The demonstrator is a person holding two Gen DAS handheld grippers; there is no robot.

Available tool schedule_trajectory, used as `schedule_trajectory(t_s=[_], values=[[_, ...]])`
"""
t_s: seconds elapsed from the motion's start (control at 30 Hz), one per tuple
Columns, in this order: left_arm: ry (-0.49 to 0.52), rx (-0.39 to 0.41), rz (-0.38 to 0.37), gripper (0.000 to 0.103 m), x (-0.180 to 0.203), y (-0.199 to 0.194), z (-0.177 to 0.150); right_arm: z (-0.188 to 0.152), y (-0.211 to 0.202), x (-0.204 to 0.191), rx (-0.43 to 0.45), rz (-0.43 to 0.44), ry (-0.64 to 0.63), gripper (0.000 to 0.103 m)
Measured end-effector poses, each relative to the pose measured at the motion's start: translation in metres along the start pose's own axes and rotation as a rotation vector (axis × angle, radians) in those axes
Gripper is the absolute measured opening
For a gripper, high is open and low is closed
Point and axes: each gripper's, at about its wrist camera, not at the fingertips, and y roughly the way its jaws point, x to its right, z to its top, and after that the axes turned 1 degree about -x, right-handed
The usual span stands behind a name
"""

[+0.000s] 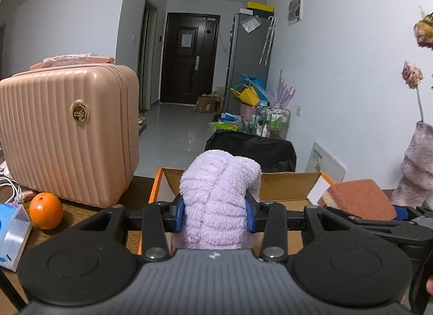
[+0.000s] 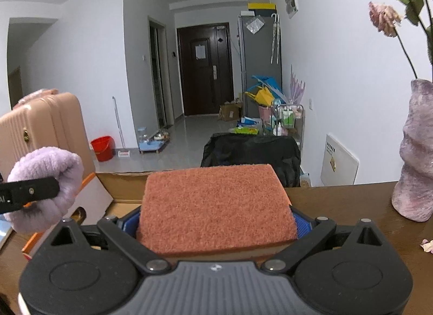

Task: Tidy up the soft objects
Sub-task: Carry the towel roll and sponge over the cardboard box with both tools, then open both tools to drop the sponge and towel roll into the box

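Observation:
My left gripper (image 1: 215, 213) is shut on a fluffy lilac cloth (image 1: 216, 198), whose bulk bulges up between the blue pads. It hangs at the near edge of an open cardboard box (image 1: 284, 186) with orange flaps. My right gripper (image 2: 216, 223) is shut on a sponge (image 2: 213, 206) with a reddish-brown scouring top and a yellow underside, held flat in front of the same box (image 2: 124, 182). In the left wrist view the sponge (image 1: 360, 198) shows at the right; in the right wrist view the lilac cloth (image 2: 46, 187) shows at the left.
A pink ribbed suitcase (image 1: 67, 136) stands on the wooden table (image 2: 351, 206) left of the box, with an orange (image 1: 46, 214) and a tissue pack (image 1: 10, 233) beside it. A mauve vase (image 2: 416, 160) with dried flowers stands at the right. A black chair (image 2: 251, 152) is beyond the table.

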Motion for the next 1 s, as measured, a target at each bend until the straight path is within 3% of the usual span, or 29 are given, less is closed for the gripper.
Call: schedule_trajectory(t_s=[0.27,0.37,0.47,0.57,0.63,0.77,1.0], values=[[-0.006,-0.058,0.019,0.043,-0.003,0.023,-0.002,0.002,0.022,-0.003,-0.038,0.002,-0.008,0.102],[0.002,-0.065,0.03,0.055,-0.002,0.024,-0.005,-0.002,0.023,-0.001,-0.041,0.008,0.001,0.103],[-0.007,-0.066,0.042,0.077,-0.003,0.023,-0.006,0.0,0.023,0.005,-0.033,0.016,0.021,0.103],[-0.006,-0.059,0.054,0.084,-0.005,0.022,-0.006,0.0,0.022,0.006,-0.032,0.012,0.027,0.103],[-0.013,-0.06,0.059,0.097,-0.006,0.022,-0.006,-0.001,0.022,0.006,-0.033,0.01,0.023,0.103],[-0.011,-0.051,0.076,0.103,-0.006,0.021,-0.005,-0.001,0.021,0.004,-0.031,0.008,0.013,0.103],[-0.042,-0.062,0.061,0.103,-0.01,0.014,-0.003,-0.005,0.009,0.0,-0.015,0.001,-0.012,0.103]])
